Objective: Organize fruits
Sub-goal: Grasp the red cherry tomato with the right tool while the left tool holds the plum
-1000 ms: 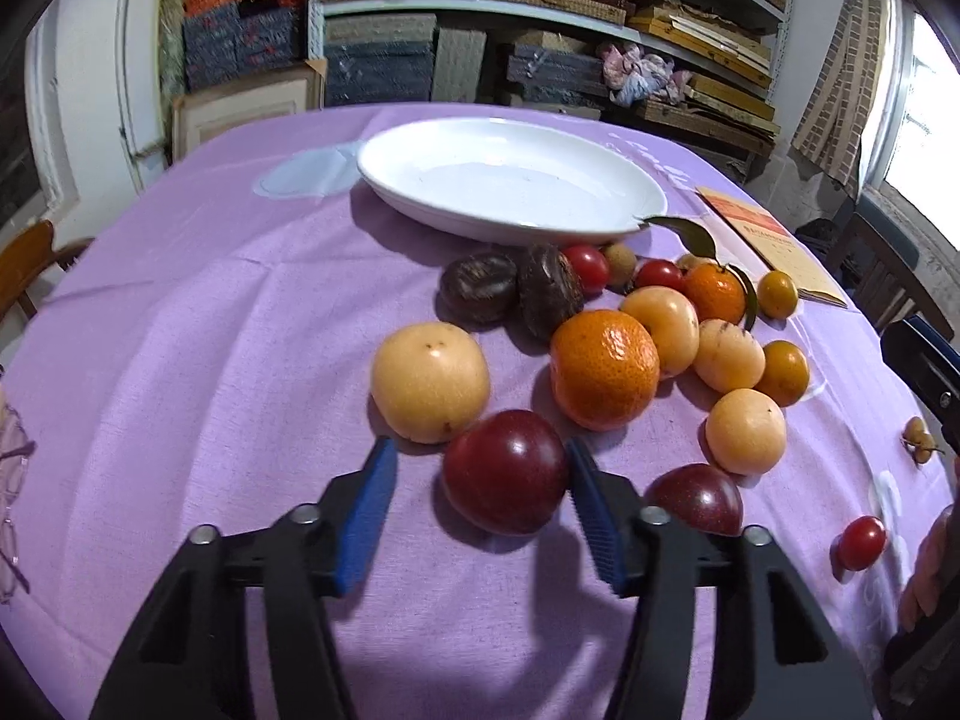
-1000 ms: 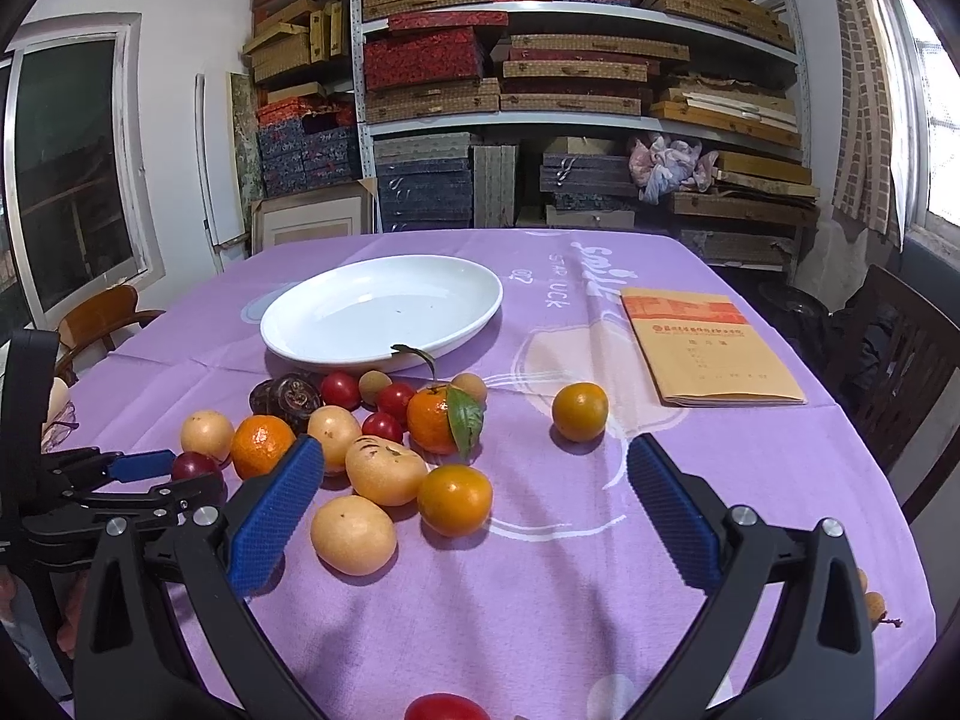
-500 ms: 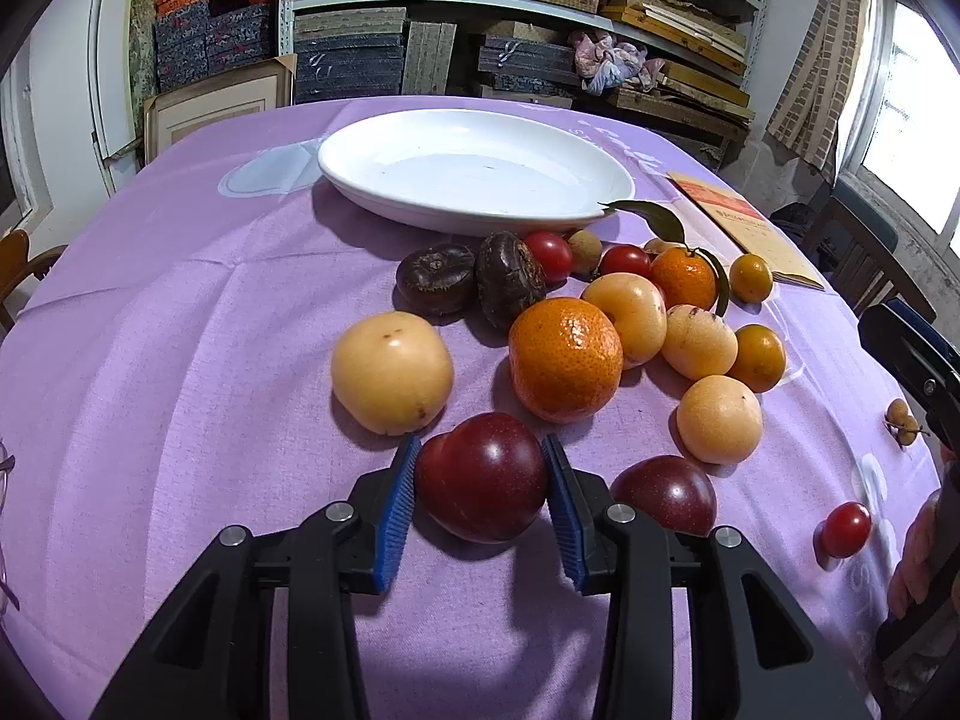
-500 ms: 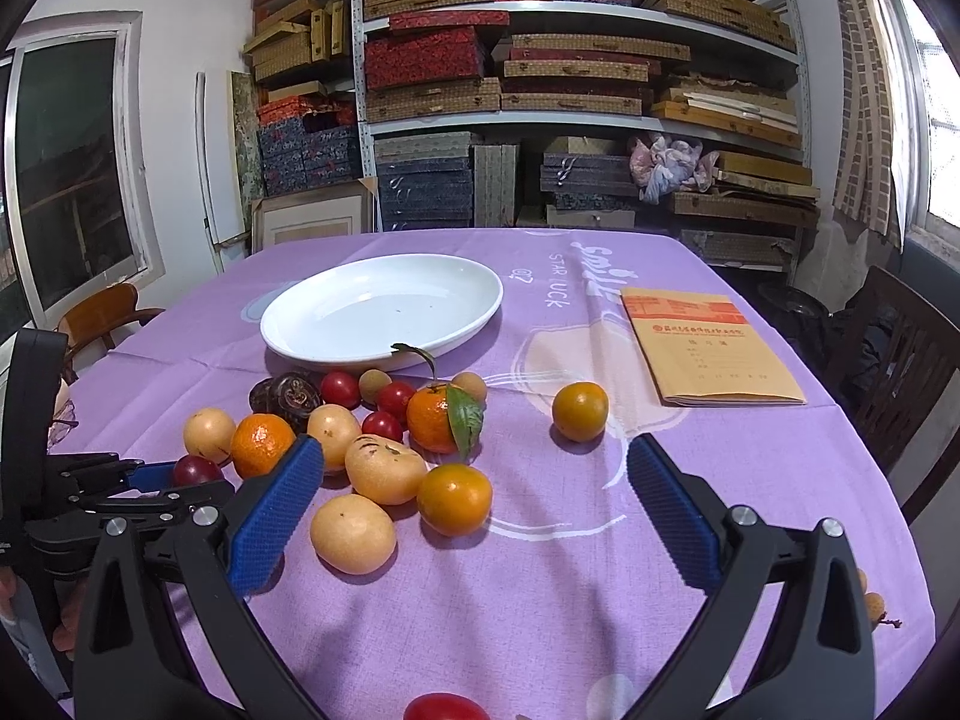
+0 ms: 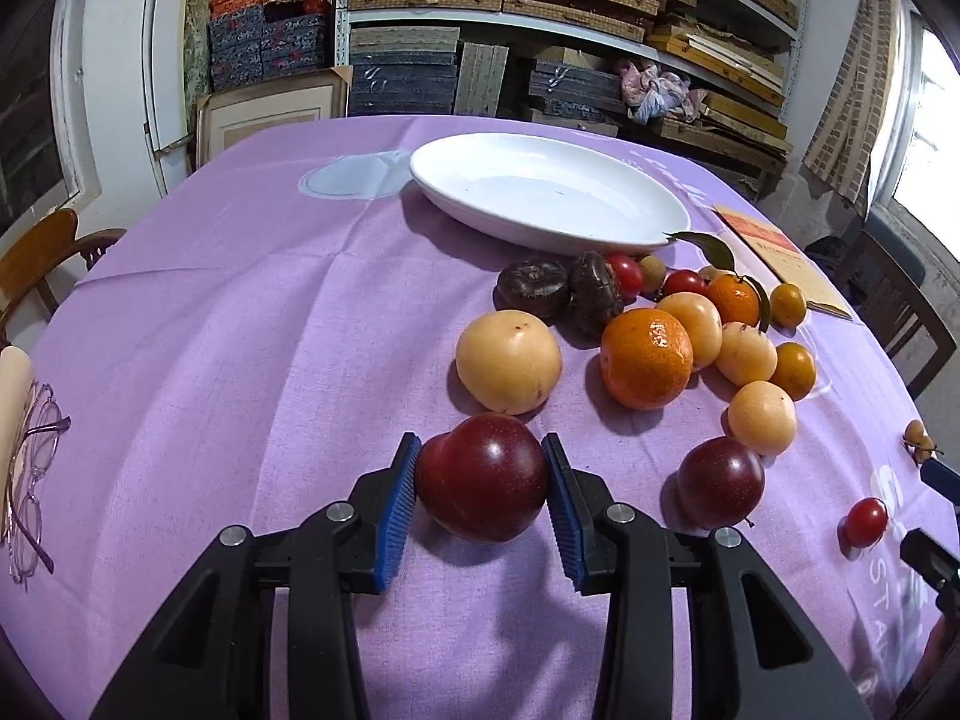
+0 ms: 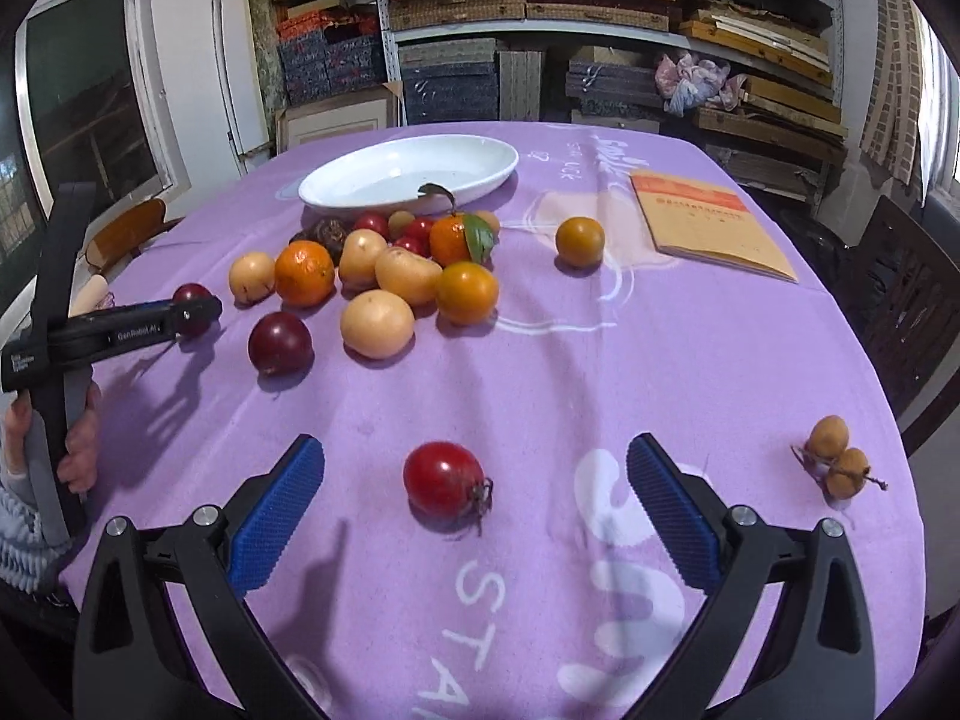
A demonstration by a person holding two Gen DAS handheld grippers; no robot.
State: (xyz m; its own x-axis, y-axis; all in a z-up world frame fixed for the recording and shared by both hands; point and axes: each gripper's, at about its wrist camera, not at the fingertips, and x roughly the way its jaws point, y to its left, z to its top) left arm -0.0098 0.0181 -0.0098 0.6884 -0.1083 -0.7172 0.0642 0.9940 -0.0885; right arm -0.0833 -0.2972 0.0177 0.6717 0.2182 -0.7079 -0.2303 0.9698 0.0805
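So we have the dark red plum clamped between the blue pads of our left gripper, both pads pressed against its sides; whether it is lifted clear of the purple tablecloth or just resting on it we cannot tell. From the right wrist view the same plum sits at the tip of that gripper, at the near left edge of the fruit pile.

Outward from it, a second plum lies just beside, then a pale yellow fruit and a big mandarin, with smaller yellow and orange fruits, two dark wrinkled ones and some cherry tomatoes bunched behind them up to the rim of the white plate. The plate holds nothing.

Our right gripper hangs wide open over a lone cherry tomato, the fingers well apart and touching nothing. A small twin fruit lies off to the right, and a single orange fruit sits apart near the booklet.

We judge the task barely begun: no fruit is on the plate, one plum is gripped, and all the rest remains to be moved
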